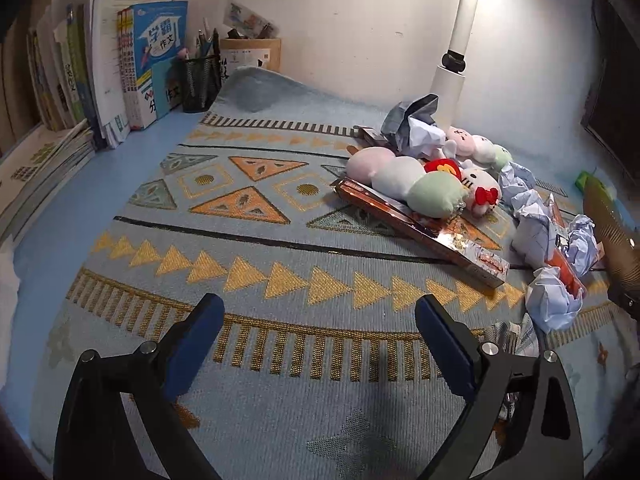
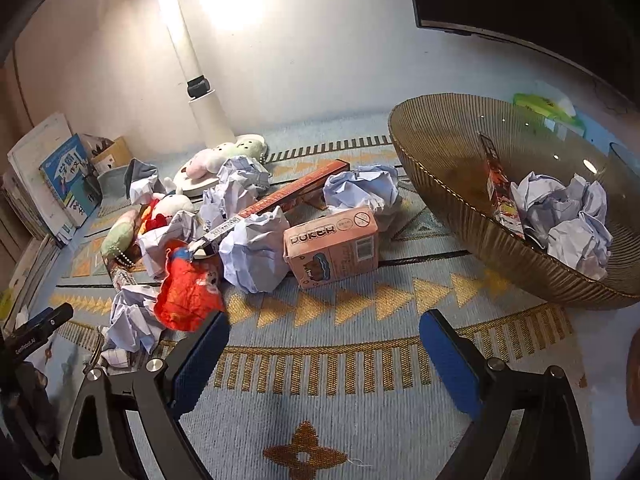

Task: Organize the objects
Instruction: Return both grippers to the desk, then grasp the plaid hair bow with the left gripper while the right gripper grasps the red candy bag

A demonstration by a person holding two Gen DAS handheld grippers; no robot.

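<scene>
Blue-padded left claw (image 1: 316, 316) and right claw (image 2: 324, 334) both hover low over the mat (image 2: 340, 380), spread wide, empty.

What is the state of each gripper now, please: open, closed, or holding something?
Left gripper: open, holding nothing, above the patterned blue woven mat.
Right gripper: open, holding nothing, above the same mat.

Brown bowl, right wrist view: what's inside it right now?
The brown bowl holds several crumpled paper balls and a long printed box leaning on its inner wall. The paper covers the box's lower end and the bowl bottom beneath, so anything under it is hidden.
</scene>
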